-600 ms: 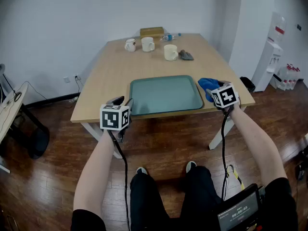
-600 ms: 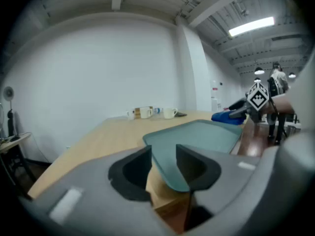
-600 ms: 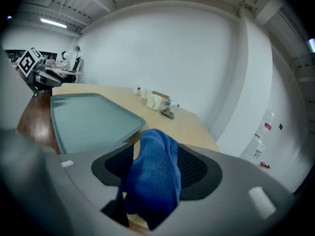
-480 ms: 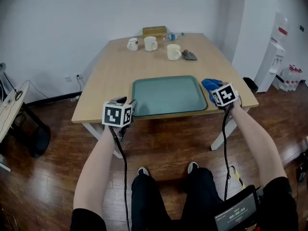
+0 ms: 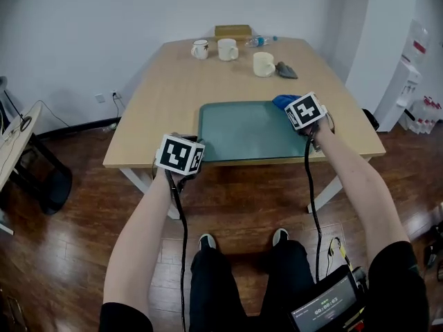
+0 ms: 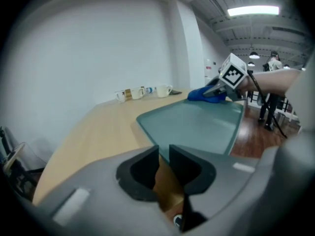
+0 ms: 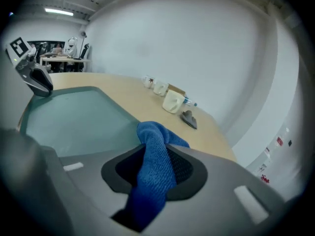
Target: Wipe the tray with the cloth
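Left tool point(image 6: 164, 155): near edge of the surface point(image 5: 163, 99), just by the tray's near-left corner. Jaws pressed almost together, thin slit only, nothing in it. Angled down toward the surface edge.

Tray point(image 5: 239, 133): green, rectangular, flat on the surface near the front edge, right of centre. Nothing lying in the middle of it.

Right tool point(image 7: 156, 147): at the tray's far-right corner, angled down. Jaws pinching the blue cloth point(image 7: 151, 173); fabric bunches out in front of the pads and trails back between them. From the head view the cloth's free end sits at the tray's far-right rim; can't tell whether it presses on it.

Far end of the surface: two white mugs point(image 5: 200, 48) side by side, a cream mug point(image 5: 263, 63) nearer the tray with a small dark grey object point(image 5: 286, 70) just beside it, a brown box point(image 5: 232, 30) and a plastic bottle point(image 5: 261, 41) lying at the back edge.
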A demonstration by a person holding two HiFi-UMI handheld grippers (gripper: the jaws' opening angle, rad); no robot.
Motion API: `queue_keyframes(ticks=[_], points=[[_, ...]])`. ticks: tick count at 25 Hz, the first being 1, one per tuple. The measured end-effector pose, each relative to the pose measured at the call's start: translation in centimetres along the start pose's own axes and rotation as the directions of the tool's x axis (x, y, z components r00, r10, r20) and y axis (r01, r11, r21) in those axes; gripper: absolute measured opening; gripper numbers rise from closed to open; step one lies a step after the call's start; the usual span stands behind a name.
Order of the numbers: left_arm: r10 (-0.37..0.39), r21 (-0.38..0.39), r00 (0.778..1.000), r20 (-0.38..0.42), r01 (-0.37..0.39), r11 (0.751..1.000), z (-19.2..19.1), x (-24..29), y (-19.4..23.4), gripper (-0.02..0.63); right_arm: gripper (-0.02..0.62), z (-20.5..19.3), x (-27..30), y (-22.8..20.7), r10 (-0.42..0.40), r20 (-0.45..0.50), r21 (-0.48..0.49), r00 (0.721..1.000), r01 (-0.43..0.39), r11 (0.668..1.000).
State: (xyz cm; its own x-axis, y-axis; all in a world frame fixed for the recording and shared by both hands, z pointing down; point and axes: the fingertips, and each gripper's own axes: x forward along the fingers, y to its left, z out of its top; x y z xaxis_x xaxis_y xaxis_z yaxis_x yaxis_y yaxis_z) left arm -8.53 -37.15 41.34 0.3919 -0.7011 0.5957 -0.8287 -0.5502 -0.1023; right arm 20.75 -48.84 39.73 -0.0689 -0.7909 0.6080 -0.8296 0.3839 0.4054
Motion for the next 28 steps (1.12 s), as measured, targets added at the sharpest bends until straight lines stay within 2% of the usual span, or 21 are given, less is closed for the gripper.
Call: queue_keyframes(ticks=[2,5,11,14,17,21,28], points=[[-0.007,0.003,1.000,0.006,0.007,1.000,0.2,0.0,-0.1,0.067,0.110,1.7,1.1,1.8,0.013,-0.012,-0.024,1.000,-0.013,1.000],[-0.005,0.011,1.000,0.012,0.005,1.000,0.4,0.0,0.0,0.069,0.110,4.9,2.6,5.9,0.082,-0.004,-0.054,0.997,-0.082,0.995],[-0.012,0.013,1.000,0.014,0.012,1.000,0.5,-0.1,-0.2,0.069,0.110,13.0,1.5,17.3,0.193,0.107,-0.210,0.975,-0.168,0.963],[-0.021,0.008,1.000,0.015,0.021,1.000,0.4,0.0,-0.2,0.069,0.109,14.8,1.2,21.4,0.255,0.116,-0.225,0.960,-0.225,0.948],[-0.021,0.005,1.000,0.013,0.021,1.000,0.5,0.0,-0.1,0.069,0.107,15.4,1.4,23.4,0.295,0.095,-0.227,0.951,-0.268,0.936],[-0.023,0.014,1.000,0.017,0.023,1.000,0.3,0.1,-0.2,0.071,0.106,14.0,1.6,21.3,0.270,0.047,-0.211,0.962,-0.255,0.944],[-0.025,0.008,1.000,0.010,0.025,1.000,0.4,0.1,0.0,0.071,0.106,6.2,1.7,9.2,0.112,-0.037,-0.098,0.993,-0.115,0.989]])
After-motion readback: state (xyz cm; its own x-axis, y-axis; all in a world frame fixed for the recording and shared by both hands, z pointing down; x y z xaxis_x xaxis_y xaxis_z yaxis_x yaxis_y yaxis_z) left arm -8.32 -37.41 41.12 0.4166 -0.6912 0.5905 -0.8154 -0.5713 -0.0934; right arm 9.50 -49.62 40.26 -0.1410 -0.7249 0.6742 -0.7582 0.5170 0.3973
